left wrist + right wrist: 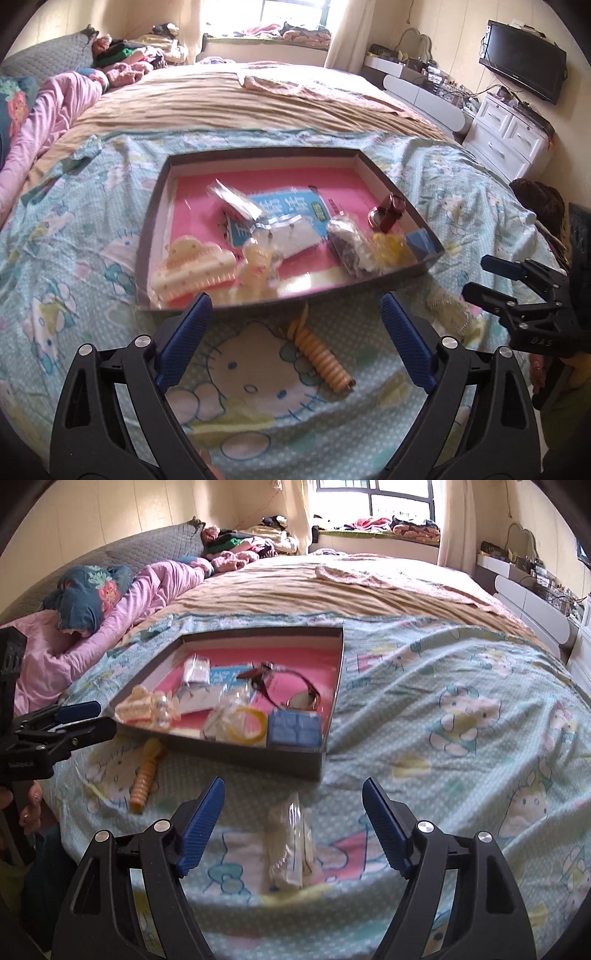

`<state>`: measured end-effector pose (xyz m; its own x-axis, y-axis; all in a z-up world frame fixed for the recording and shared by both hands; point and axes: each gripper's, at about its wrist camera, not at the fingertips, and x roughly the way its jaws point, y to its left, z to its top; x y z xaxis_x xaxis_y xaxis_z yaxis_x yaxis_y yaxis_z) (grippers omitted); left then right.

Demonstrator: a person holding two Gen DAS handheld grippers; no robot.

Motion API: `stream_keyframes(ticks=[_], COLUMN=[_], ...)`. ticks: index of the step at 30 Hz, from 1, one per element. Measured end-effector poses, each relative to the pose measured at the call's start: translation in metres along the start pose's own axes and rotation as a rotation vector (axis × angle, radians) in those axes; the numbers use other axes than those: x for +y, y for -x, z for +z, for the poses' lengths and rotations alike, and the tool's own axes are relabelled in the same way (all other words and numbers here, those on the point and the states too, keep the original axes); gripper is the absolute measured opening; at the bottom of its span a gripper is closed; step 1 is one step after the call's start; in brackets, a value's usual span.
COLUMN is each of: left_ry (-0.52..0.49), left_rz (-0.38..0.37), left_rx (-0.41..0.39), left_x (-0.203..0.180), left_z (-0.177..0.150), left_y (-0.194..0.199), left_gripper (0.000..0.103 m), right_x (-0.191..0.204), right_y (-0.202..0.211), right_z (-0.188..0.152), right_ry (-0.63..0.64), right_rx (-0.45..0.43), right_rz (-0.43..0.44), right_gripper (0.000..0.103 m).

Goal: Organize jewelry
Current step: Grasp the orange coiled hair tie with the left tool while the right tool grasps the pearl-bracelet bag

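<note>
A shallow dark box (369,286) with a pink floor lies on the bed; it also shows in the right wrist view (258,755). It holds a cream hair claw (192,271), plastic bags, a yellow ring (247,725), a blue case (293,729) and sunglasses (295,694). An orange spiral hair tie (321,358) lies on the sheet in front of the box, between the fingers of my open left gripper (295,332). My right gripper (293,819) is open over a clear bag (291,843) with a pale item inside.
The Hello Kitty sheet (461,720) covers the near bed. Pink bedding (74,653) and pillows lie at the left. A white dresser (506,136) and a TV (524,59) stand at the right. The right gripper (491,278) shows at the left wrist view's right edge.
</note>
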<state>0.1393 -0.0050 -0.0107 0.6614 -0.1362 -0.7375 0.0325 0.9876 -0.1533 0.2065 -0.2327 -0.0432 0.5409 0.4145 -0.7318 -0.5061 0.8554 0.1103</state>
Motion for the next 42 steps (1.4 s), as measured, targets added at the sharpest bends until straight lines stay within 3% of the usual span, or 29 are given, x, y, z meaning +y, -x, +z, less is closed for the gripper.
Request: stream_keyframes(ticks=[9, 18, 19, 23, 25, 27, 31, 34, 42], left_ry=[0.013, 0.033, 0.031, 0.002, -0.020, -0.054, -0.100, -0.097, -0.035], left_rz=[-0.011, 0.008, 0.009, 0.044, 0.070, 0.109, 0.114, 0.088, 0.012], left_rx=[0.073, 0.118, 0.119, 0.114, 0.104, 0.093, 0.073, 0.078, 0.006], left_x=[-0.009, -0.011, -0.012, -0.017, -0.021, -0.026, -0.031, -0.030, -0.016], left_z=[-0.024, -0.036, -0.037, -0.039, -0.041, -0.044, -0.044, -0.043, -0.024], left_y=[-0.019, -0.041, -0.043, -0.051, -0.054, -0.056, -0.051, -0.046, -0.008], left_gripper=[0.086, 0.086, 0.085, 0.084, 0.083, 0.071, 0.029, 0.013, 0.012], right_x=[0.000, -0.005, -0.004, 0.000, 0.000, 0.001, 0.007, 0.012, 0.027], right_y=[-0.013, -0.033, -0.033, -0.032, -0.029, -0.027, -0.018, -0.011, 0.008], right_z=[-0.020, -0.032, -0.033, -0.036, -0.036, -0.035, -0.034, -0.030, -0.013], right_ry=[0.003, -0.015, -0.009, 0.005, -0.009, -0.020, -0.008, -0.004, 0.014], right_rx=[0.046, 0.101, 0.095, 0.094, 0.088, 0.088, 0.078, 0.066, 0.021], right_rz=[0.008, 0.008, 0.005, 0.019, 0.034, 0.056, 0.092, 0.113, 0.148], right_gripper=[0.075, 0.060, 0.058, 0.030, 0.030, 0.029, 0.029, 0.029, 0.029])
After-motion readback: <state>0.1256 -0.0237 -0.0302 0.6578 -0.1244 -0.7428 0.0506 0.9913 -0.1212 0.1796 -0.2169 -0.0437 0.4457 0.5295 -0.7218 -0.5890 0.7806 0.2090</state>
